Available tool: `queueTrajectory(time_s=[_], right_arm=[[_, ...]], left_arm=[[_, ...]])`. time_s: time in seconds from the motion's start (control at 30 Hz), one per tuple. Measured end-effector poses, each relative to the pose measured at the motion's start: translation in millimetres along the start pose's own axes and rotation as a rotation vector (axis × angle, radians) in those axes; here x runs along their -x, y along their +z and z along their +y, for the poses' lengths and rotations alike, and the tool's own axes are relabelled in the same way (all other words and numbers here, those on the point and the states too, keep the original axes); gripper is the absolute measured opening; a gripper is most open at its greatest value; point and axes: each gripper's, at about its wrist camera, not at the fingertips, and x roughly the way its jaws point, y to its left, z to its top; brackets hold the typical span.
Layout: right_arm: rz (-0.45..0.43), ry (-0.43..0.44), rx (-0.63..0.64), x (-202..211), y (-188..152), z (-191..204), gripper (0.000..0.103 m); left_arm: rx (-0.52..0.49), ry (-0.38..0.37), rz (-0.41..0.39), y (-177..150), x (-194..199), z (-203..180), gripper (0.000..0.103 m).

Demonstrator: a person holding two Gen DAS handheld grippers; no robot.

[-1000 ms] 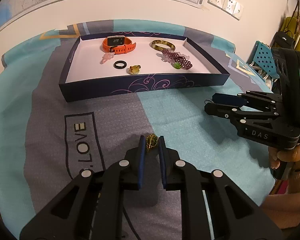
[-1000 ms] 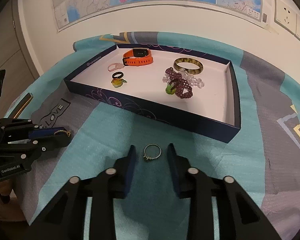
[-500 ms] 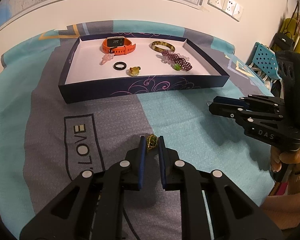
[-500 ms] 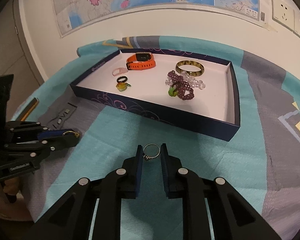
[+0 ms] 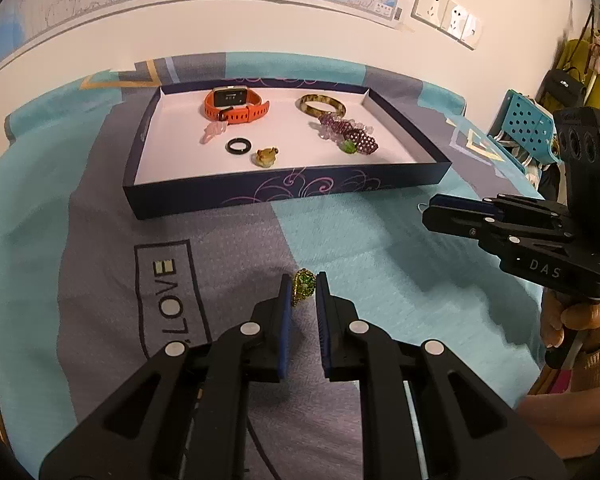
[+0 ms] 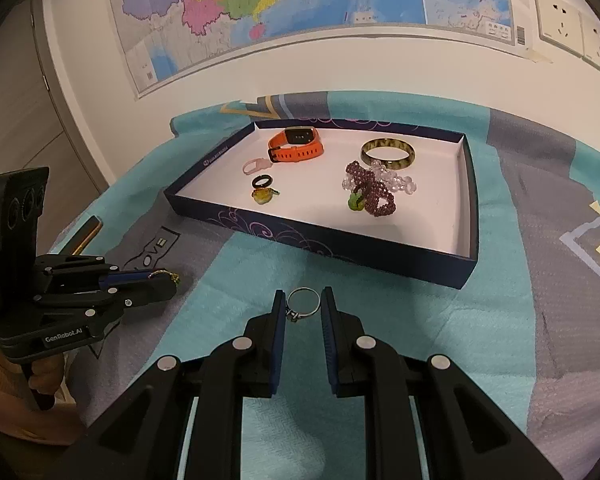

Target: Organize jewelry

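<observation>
The left gripper has its blue-padded jaws clamped on a green-stone ring with a gold-coloured setting, pinched at the fingertips above the grey part of a teal and grey bedspread. Seen from the right wrist, the same gripper sits low on the left, with the ring's gilt edge showing at its tip.

The right gripper has its jaws pressed against both sides of a thin silver ring, which stands upright between the pads with its small setting at the lower left. In the left wrist view this gripper reaches in from the right, a sliver of the silver ring poking out at its tip, and a hand in a tan knitted cuff grips its handle.

Beyond both grippers lies a shallow navy box lid with a white floor and purple swirls on its front wall. Inside, toward the back left, an orange smartwatch rests with a pale pink ring just in front of it. A black ring lies near a yellow-green charm. On the right side sit a brown-patterned bangle, a clear bead bracelet and a dark purple beaded bracelet with a green bead, the three bunched together and touching.

A colourful wall map hangs above, with white wall sockets to its right.
</observation>
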Motion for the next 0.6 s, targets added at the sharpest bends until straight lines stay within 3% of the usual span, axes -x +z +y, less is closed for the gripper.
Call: queueTrajectory(time_s=[0.6], right_arm=[[-0.048,0.017,0.013,11,8,3,0.016]], left_arm=[[-0.018,-0.007,-0.043,12,11,-7,0.012]])
